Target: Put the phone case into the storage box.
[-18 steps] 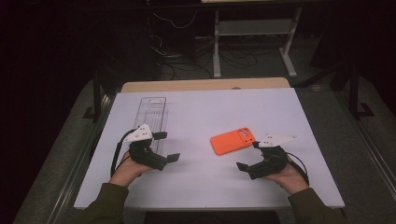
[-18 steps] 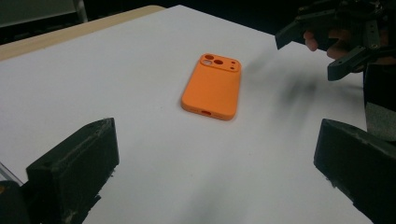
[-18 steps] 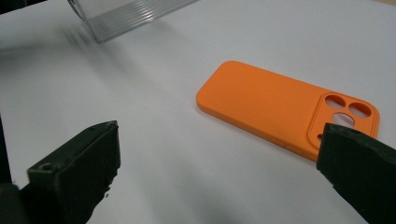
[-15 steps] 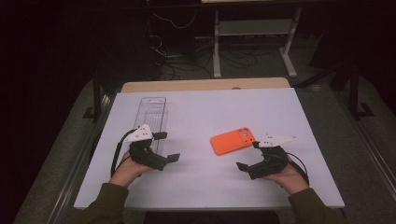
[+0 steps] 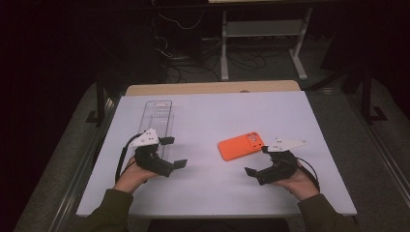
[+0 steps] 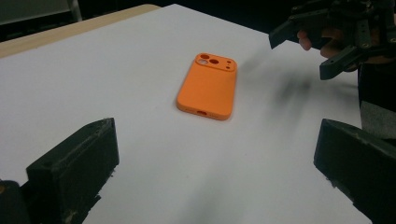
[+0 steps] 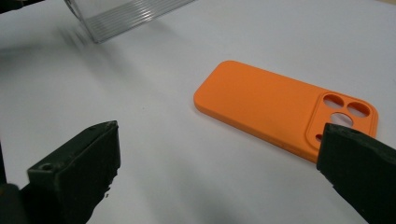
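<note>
Nearest the person, both hands rest low on the white surface (image 5: 212,125), each holding a gripper. The left gripper (image 5: 172,152) has its jaws spread wide with nothing between them, aimed across the surface toward the orange phone case (image 5: 241,145), which lies well apart from it. The right gripper (image 5: 257,160) also has its jaws spread and empty; the phone case lies flat just ahead of them, camera cut-outs up, its cut-out end close beside one jaw in the right gripper view, not touching. Farther back, behind the left gripper, a clear plastic tray (image 5: 158,118) lies lengthwise on the surface.
</note>
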Motion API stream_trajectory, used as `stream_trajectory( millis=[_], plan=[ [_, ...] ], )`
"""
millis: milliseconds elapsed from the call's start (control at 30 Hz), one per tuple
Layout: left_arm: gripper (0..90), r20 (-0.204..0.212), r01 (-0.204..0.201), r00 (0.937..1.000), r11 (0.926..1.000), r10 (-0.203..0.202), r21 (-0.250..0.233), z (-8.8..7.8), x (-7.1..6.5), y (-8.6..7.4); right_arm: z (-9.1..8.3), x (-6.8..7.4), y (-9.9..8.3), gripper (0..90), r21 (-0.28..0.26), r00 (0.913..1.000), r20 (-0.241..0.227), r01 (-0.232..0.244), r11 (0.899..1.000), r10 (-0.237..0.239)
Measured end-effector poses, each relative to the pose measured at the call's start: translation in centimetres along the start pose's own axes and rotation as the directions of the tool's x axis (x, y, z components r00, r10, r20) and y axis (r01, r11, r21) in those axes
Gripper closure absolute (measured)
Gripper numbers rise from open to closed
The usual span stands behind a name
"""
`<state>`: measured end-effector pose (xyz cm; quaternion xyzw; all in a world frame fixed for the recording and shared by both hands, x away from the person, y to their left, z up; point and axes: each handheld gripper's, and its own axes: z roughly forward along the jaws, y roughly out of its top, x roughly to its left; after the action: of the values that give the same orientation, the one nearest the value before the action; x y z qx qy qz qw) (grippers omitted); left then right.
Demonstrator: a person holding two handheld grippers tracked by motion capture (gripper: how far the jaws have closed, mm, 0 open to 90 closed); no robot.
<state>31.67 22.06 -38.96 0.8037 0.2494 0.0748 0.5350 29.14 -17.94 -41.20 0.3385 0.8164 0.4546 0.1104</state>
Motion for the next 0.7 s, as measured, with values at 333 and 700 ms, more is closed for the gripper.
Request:
stream_trajectory(
  millis=[333,700],
  plan=[
    [0.0,-0.004,-0.004,1.0000,1.0000,0.004,0.000,-0.2,-0.1,0.0,0.3,-1.4,0.9,0.0,-0.019,0.9993,0.033,-0.015,1.000,0.015],
    [0.0,0.003,0.005,1.0000,1.0000,-0.005,-0.005,0.1,-0.1,0.0,0.4,-2.3,1.5,0.0,-0.039,0.9983,0.052,-0.025,0.999,0.027]
  ],
)
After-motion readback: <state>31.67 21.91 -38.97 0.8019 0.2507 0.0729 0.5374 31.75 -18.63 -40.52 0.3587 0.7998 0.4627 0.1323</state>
